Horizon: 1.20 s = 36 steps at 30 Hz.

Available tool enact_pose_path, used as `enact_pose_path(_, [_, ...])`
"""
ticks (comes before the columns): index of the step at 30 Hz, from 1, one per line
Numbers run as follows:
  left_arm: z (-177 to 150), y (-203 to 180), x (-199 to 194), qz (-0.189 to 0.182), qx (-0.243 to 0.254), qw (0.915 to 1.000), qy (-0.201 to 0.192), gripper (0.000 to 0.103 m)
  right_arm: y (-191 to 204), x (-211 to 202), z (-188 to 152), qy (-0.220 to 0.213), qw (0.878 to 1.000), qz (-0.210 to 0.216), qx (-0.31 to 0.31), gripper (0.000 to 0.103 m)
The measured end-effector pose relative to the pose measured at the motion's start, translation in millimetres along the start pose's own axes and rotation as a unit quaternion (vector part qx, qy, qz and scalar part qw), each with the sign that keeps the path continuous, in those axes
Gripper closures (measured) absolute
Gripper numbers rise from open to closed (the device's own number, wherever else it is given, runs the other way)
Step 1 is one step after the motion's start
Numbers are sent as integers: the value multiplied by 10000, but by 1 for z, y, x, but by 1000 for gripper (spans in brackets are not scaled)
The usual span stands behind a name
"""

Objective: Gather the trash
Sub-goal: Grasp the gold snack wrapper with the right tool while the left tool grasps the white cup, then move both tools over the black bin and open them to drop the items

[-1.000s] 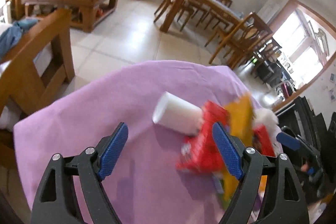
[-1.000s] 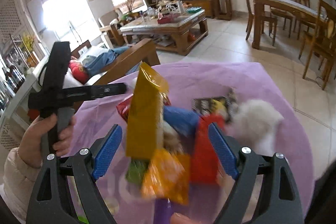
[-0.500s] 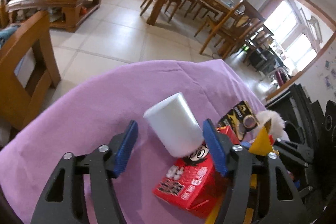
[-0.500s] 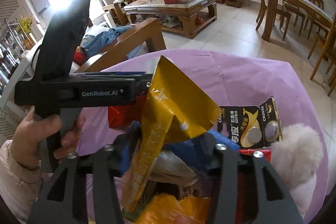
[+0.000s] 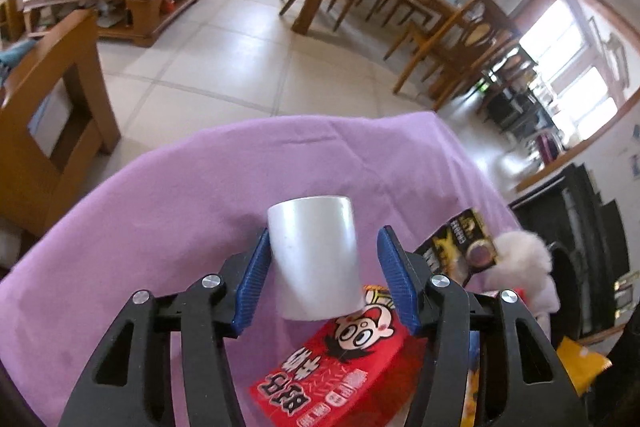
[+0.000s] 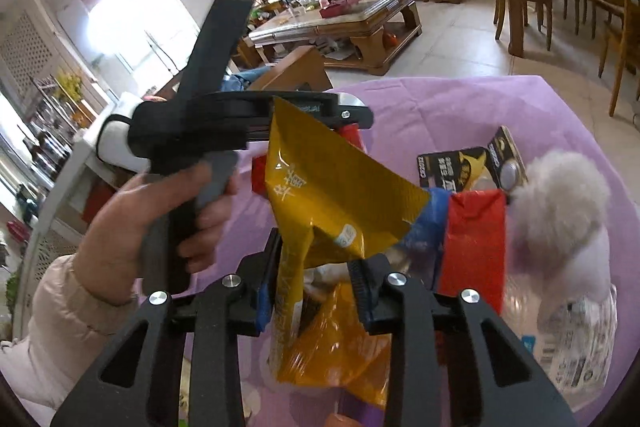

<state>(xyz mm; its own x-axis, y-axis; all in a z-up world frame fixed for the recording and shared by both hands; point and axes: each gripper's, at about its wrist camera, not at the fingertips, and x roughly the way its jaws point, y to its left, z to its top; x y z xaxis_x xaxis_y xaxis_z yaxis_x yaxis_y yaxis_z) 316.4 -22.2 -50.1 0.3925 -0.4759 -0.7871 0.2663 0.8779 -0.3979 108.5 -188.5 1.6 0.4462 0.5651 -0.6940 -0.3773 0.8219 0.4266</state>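
In the left wrist view, our left tool [image 5: 320, 283] sits low in the centre of the frame. Its blue pads have just been closing around a white paper cup [image 5: 314, 259] lying tilted on the purple cloth of the bench [image 5: 160, 211]. The left pad touches the cup's side; a small gap shows at the right pad, so we judge the grip not yet made. The cup's lower end rests on a red snack box [image 5: 340, 359] at the bottom centre.

In the right wrist view, our right tool [image 6: 314, 291] at lower centre has just been closing and is clamped on a yellow foil snack bag [image 6: 332, 199] that stands up through the middle of the frame. To the right lie a red wrapper [image 6: 472, 239], a black button-battery card [image 6: 468, 167] and a white fluffy ball [image 6: 560, 199].

We think the cup could crush or roll out sideways if the pads close off-centre, since it is light, smooth and propped on the box. The foil bag is slippery and caught only at its lower part, so it may slide free or drag neighbouring wrappers along.

The two tools are near each other, the left one crossing the upper left of the right view, so they could collide. The cloth's far edge curves across the middle of both frames with open tiled floor [image 5: 224, 67] beyond; the upper part of the cloth is bare and gives room.
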Motion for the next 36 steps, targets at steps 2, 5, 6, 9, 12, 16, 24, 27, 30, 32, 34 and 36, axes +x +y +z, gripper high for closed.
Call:
enact_pose_path(2, [2, 0, -2, 41, -76, 9999, -83, 63, -2, -6, -2, -88, 9999, 94, 71, 72])
enact_pose_path(5, [-2, 1, -9, 67, -128, 9997, -215, 63, -2, -17, -8, -264, 9994, 210, 108, 75])
enact_pose_path(6, [-6, 0, -17, 57, -114, 9994, -330, 63, -2, -21, -9, -343, 9991, 230, 118, 77])
enact_pose_path(9, [-17, -7, -49, 27, -65, 9972, -745, 63, -11, -34, -10, -559, 9978, 296, 180, 79])
enact_pose_path(12, [-35, -23, -91, -127, 56, 9925, -1212, 63, -15, -55, -15, -868, 9953, 353, 254, 79])
enact_pose_path(16, [-65, -53, -139, -384, 252, 9855, -1633, 63, -19, -84, -26, -1196, 9918, 373, 262, 79])
enact_pose_path(24, [-124, -141, -157, -1186, 717, 9795, -1463, 63, -48, -151, -57, -1916, 9806, -187, 369, 79])
enact_pose_path(27, [-144, -185, -136, -1420, 977, 9777, -1199, 63, -74, -182, -75, -2158, 9735, -462, 601, 79])
enact_pose_path(30, [-163, -234, -109, -1686, 1228, 9737, -920, 63, -100, -209, -91, -2357, 9651, -776, 839, 79])
enact_pose_path(32, [-173, -260, -91, -1798, 1363, 9709, -807, 63, -117, -221, -101, -2459, 9592, -986, 988, 79])
enact_pose_path(34, [-180, -286, -71, -1939, 1448, 9682, -638, 63, -135, -235, -111, -2532, 9524, -1246, 1156, 79])
enact_pose_path(36, [-188, -312, -50, -2038, 1538, 9656, -490, 63, -152, -241, -120, -2553, 9461, -1489, 1321, 79])
